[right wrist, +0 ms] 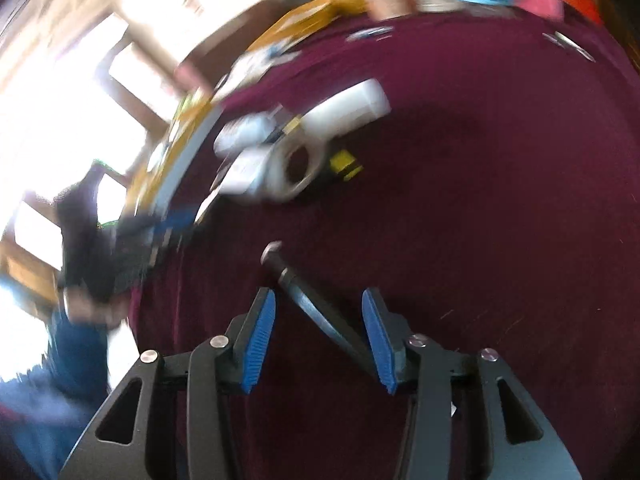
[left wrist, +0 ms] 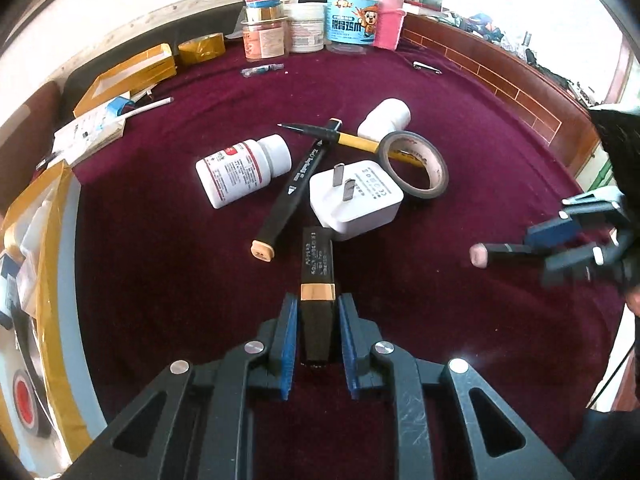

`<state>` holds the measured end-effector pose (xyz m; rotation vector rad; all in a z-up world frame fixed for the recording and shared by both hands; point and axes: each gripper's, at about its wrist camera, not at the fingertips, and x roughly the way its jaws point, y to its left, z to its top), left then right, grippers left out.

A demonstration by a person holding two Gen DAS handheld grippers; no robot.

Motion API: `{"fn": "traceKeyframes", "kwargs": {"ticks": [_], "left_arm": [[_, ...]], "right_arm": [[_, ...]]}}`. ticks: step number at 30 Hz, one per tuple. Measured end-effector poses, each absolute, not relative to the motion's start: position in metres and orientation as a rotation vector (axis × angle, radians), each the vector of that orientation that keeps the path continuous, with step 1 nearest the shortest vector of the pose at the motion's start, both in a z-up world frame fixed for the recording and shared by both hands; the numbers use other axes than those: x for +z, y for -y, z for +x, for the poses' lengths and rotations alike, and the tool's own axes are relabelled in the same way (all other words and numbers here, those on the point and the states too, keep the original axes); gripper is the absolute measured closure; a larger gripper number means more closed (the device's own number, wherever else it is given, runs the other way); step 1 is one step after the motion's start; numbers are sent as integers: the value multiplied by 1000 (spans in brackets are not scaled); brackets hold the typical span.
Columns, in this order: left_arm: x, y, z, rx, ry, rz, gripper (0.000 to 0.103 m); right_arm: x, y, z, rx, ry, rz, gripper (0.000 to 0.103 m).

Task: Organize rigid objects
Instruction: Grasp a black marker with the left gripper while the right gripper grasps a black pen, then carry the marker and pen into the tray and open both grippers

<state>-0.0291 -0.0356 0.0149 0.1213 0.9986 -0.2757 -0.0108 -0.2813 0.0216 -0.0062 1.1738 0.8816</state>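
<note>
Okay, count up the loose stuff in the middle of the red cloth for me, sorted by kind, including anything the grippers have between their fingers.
Markers: 3: black marker, black-and-gold marker in the left gripper, dark marker at the right gripper
Pens: 1: yellow pen
Bottles: 2: labelled pill bottle, plain white bottle
Chargers: 1: white plug
Tape rolls: 1: black tape
Total: 8

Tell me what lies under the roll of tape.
The roll of tape rests on a yellow pen and leans against the white charger. The pen's middle stretch is covered.
</note>
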Motion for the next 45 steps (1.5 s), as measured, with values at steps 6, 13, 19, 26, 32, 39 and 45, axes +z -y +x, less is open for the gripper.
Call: {"fn": "traceKeyframes", "kwargs": {"ticks": [6,13,19,26,32,39,45], "left_arm": [[14,39,-26,-256,-989,131,84],[18,27,-41,-253,-975,11,86],[35,12,-54,-246,-931,-50,85],[52,-9,-66,-223,-880,-97,85],[58,-29,-73,-200,-860,-140,85],[64,-51,-81,-165,-835,-176,85],[65,-61,-86,-143,-823,-191,85]], "right_arm": [[24,253,-34,791,-1091,-340,89],[38,258,-18,788,-1065,-114,89],[54,237,-14,855,-1006,-5,89],[59,205,-11,949,-1021,52,89],[57,189,-10,978,-1050,87,89],[57,176,-12,997,-1062,93,89],[56,169,-14,1006,-1072,95,89]]}}
